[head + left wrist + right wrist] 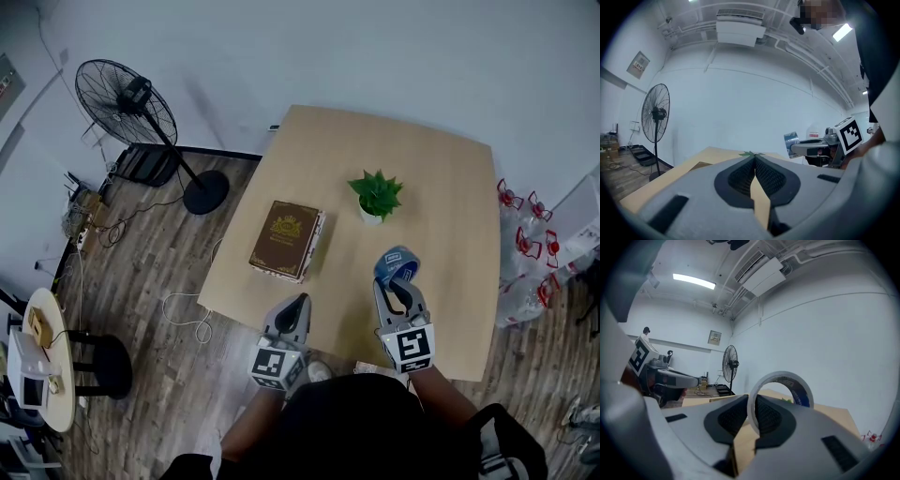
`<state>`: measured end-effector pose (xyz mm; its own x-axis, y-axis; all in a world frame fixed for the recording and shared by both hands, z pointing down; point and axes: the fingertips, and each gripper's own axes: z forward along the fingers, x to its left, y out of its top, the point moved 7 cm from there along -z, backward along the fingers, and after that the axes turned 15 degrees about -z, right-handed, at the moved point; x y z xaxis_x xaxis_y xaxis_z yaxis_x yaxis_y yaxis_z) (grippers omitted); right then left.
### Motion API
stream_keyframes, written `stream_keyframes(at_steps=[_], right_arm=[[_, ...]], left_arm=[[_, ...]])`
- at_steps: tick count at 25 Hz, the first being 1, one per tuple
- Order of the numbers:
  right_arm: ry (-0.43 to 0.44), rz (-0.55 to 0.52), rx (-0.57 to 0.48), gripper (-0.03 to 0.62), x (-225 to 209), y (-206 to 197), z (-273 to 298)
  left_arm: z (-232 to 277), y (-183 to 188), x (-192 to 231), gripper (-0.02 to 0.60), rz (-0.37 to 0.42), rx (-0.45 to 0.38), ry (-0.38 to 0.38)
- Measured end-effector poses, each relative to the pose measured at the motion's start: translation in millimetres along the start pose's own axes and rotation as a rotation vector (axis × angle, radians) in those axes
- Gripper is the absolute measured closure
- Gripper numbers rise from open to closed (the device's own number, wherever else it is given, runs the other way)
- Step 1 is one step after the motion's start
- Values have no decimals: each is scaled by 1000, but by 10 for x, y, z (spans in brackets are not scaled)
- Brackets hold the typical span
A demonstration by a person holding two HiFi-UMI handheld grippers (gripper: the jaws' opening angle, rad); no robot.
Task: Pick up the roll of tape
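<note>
1. The roll of tape (805,393) is a wide ring with a pale rim and a dark blue face. Print runs inside its core but is too small to read. It stands on edge over the near right part of the table (441,178), and seems to be clear of the top.
2. The right gripper (752,409) is clamped on the roll, with the ring's wall pinched between its dark, ribbed pads. Its body is smooth grey moulded plastic. Its cube bears black-and-white square patterns and no letters.
3. The left gripper (754,161) is clenched pad on pad with nothing between. It hangs at the table's near edge, left of the right gripper.
4. A brown hardback book (287,240) lies flat on the table, left of its middle. A gold crest is stamped on the cover, and any lettering there cannot be read.
5. A small spiky green plant (377,195) in a white pot stands near the table's middle.
6. The table top is pale, smooth and wood-coloured.
7. A black wire-caged pedestal fan (127,101) on a round base stands off the table's far left corner.
</note>
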<state>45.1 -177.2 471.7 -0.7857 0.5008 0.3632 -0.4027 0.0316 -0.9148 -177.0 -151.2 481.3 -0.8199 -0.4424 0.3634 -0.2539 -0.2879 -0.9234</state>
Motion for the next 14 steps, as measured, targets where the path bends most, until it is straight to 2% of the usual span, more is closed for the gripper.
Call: stream_keyframes(at_steps=[14], right_arm=[[3, -1, 3, 554, -34, -24, -40]], left_arm=[[-14, -18, -33, 578, -8, 5, 6]])
